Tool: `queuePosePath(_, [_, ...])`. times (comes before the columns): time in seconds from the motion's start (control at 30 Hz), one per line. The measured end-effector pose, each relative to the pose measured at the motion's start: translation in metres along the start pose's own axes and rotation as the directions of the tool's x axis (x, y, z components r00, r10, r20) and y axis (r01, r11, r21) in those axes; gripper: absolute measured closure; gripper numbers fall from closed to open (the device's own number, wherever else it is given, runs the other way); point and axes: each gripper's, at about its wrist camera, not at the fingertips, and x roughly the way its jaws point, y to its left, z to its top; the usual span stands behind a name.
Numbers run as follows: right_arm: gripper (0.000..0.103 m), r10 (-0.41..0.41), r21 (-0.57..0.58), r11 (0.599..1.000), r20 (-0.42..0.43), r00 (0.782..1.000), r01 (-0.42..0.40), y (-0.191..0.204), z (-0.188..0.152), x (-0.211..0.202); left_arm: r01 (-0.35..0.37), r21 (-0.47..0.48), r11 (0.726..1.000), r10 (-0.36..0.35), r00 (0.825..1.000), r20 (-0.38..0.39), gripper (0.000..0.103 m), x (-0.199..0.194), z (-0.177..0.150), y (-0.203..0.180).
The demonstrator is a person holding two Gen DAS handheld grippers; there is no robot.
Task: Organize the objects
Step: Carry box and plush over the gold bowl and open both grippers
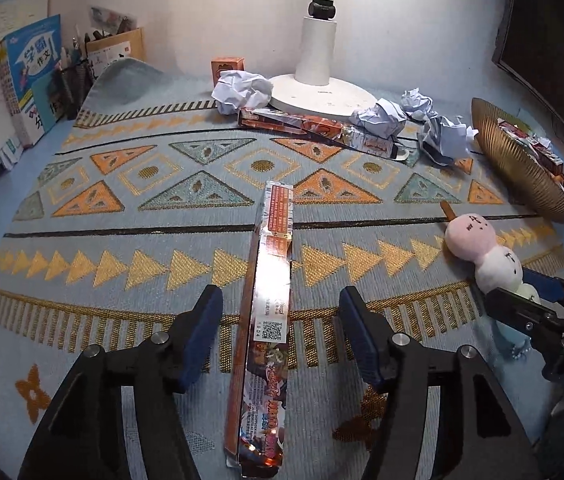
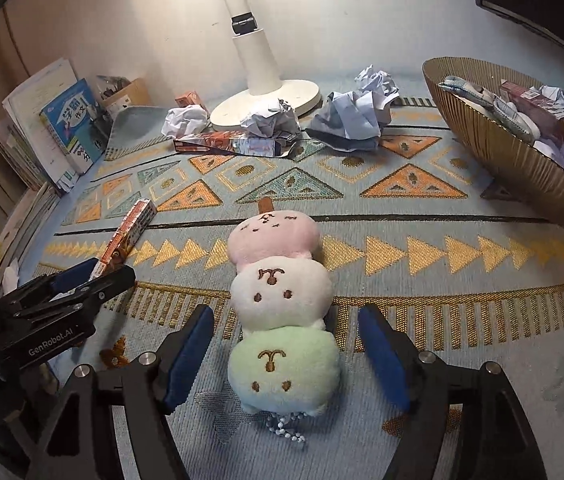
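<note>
Both tools are getting ready to pick things up. The left tool (image 1: pixel 280 332) is spread wide, with the long shiny box (image 1: pixel 268 316) lying flat on the counter (image 1: pixel 122 208) between its two fingers, not pinched yet. The right tool (image 2: pixel 285 354) is spread wide too, around the green end of the soft toy (image 2: pixel 282 308), which lies on the counter. I think the next move is to squeeze each tool shut, lift, and carry both things to the gold basket (image 2: pixel 493 140), which already holds boxes and paper. Crumpled paper balls (image 2: pixel 349 116) wait near the lamp base (image 2: pixel 266 100).
</note>
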Motion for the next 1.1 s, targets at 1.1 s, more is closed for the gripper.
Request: queuePosePath(1.1, [0.058, -0.256, 0.381, 0.915, 0.297, 0.920, 0.131, -0.217, 0.096, -0.152, 0.311, 0.184, 0.932, -0.343, 0.923, 0.175, 0.088, -0.011, 0.171, -0.257])
